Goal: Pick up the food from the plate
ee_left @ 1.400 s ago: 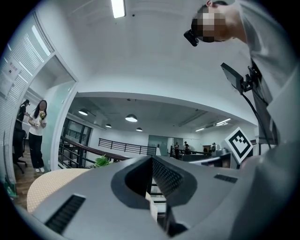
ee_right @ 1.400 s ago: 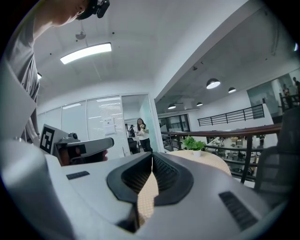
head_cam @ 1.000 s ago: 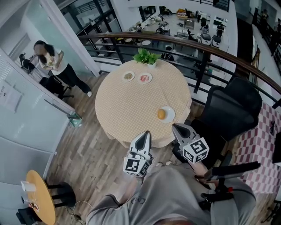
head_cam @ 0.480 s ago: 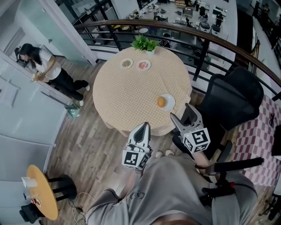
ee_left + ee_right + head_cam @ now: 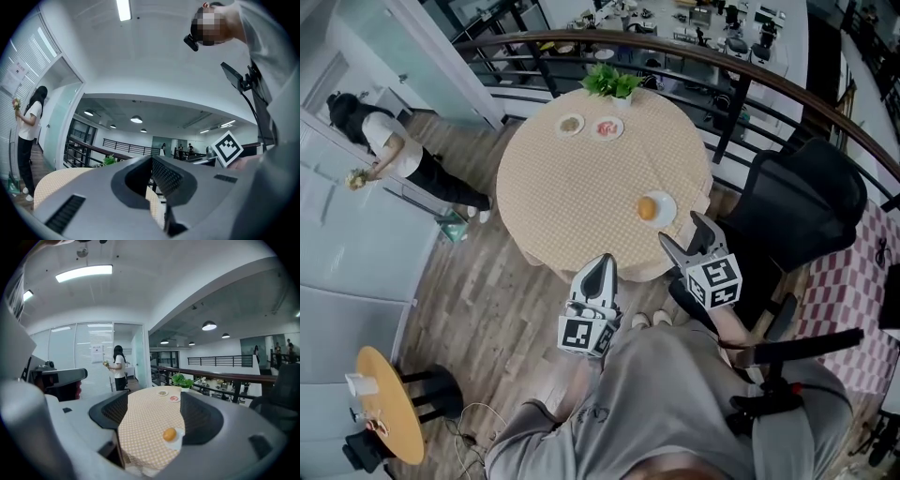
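There are one table point(image 5: 581, 187), three plates point(image 5: 668, 209) point(image 5: 571, 125) point(image 5: 607, 128), one food piece point(image 5: 647, 207), one plant point(image 5: 612, 82), one chair point(image 5: 806, 216), two grippers point(image 5: 605, 262) point(image 5: 679, 228).

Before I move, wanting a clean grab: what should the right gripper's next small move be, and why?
Probably ease the right gripper forward toward the round orange food on the small white plate: its jaws have just been opening, stand empty, and the food lies ahead.

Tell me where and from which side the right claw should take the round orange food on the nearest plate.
Across its widest middle, probably from the table's near edge: the orange food is rounded, with no handle, on a plate by that edge. The right claw, jaws just opening with nothing between them, faces it.
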Motion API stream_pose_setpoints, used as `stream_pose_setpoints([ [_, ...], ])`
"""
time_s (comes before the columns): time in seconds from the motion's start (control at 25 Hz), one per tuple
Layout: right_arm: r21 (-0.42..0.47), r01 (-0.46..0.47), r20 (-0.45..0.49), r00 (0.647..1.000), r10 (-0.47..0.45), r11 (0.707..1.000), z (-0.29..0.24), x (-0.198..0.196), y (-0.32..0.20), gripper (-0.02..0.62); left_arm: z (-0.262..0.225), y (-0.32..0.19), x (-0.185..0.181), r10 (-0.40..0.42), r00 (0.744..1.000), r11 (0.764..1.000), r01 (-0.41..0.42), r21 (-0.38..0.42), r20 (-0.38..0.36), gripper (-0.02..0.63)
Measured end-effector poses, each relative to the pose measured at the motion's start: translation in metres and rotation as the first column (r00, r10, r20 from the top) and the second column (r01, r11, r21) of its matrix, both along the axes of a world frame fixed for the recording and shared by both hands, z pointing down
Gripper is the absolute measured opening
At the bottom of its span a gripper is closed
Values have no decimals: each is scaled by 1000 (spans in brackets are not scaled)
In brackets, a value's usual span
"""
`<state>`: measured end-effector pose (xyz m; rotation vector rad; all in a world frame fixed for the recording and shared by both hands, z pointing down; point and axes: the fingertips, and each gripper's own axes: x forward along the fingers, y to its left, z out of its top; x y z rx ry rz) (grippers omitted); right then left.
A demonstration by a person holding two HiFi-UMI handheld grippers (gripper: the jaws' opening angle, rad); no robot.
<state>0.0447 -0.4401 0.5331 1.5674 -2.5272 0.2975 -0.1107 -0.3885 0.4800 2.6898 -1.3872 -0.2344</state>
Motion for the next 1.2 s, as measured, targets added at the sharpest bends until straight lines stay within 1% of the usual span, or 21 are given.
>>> stream_pose_setpoints([
  [0.16, -78, 14, -46, 999, -17, 997, 37, -2, -21, 334, 15, 2, -9, -23, 1000, 999, 24, -35, 12, 11],
  [0.32, -148, 20, -94, 995, -34, 989, 70, -5, -42, 334, 16, 4, -19, -55, 998, 998, 55, -29, 6, 11],
  [0.52, -239, 21, -161, 985, -61, 971, 111, -20, -70, 334, 12, 4, -44, -102, 995, 994, 102, -32, 2, 11],
  [0.6, -278, 16, -177, 982, -68, 960, 131, -25, -83, 334, 17, 2, -53, -118, 993, 992, 118, -48, 15, 11],
  [0.68, -316, 9, -193, 978, -73, 949, 154, -28, -97, 334, 14, -1, -60, -132, 991, 990, 133, -44, 17, 11],
  [0.76, -362, -3, -207, 975, -78, 932, 180, -30, -111, 334, 10, -4, -66, -146, 989, 989, 146, -37, 16, 11],
  [0.92, -457, -40, -211, 975, -64, 889, 230, -27, -135, 334, 15, -10, -73, -161, 987, 985, 162, -52, 25, 11],
  [1.08, -556, -67, -181, 983, -42, 828, 269, -26, -149, 334, 18, -15, -74, -154, 987, 986, 156, -60, 39, 11],
  [1.2, -603, -89, -193, 980, -37, 793, 292, -27, -160, 334, 14, -20, -71, -142, 989, 988, 145, -62, 43, 11],
])
